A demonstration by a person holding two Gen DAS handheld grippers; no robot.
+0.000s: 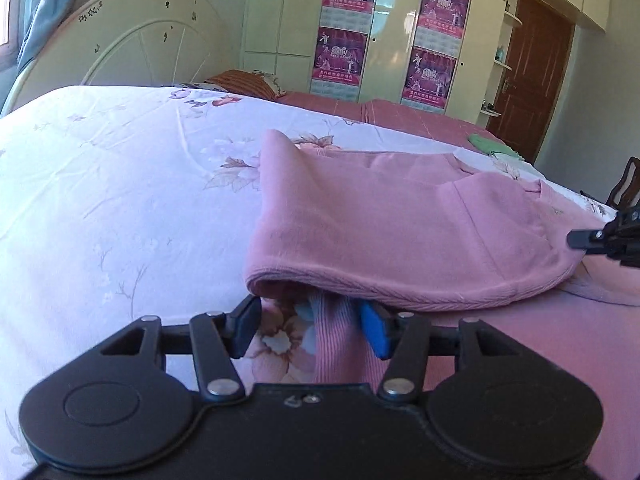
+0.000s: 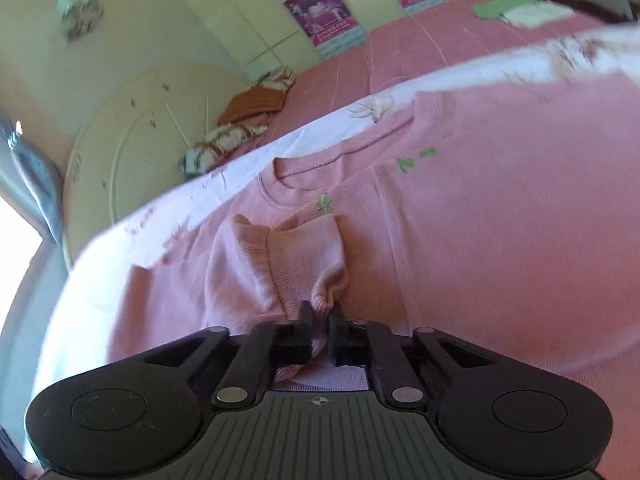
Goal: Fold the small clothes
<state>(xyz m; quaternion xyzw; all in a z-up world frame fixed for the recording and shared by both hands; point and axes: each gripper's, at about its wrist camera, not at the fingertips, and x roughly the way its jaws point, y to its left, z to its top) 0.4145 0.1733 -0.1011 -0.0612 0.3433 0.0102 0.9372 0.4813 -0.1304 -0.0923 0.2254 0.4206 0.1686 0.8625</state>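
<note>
The right hand-held gripper (image 2: 320,326) was clamped on the ribbed cuff of a folded-over sleeve (image 2: 280,264) of the pink knit sweater with green embroidery (image 2: 500,240) spread on the floral white bedsheet (image 1: 120,184), the left gripper (image 1: 310,326) was held apart around another fold; folding judged barely begun, most left.

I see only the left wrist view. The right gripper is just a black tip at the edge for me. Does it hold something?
Observer: Yes. The right gripper is shut on a bunched cuff of the pink sweater.
Operator: Is that cuff lifted or flat?
Observer: The sleeve is folded over the sweater's chest, below the neckline.
Operator: Any marks on the front?
Observer: Small green embroidery sits on the chest.
</note>
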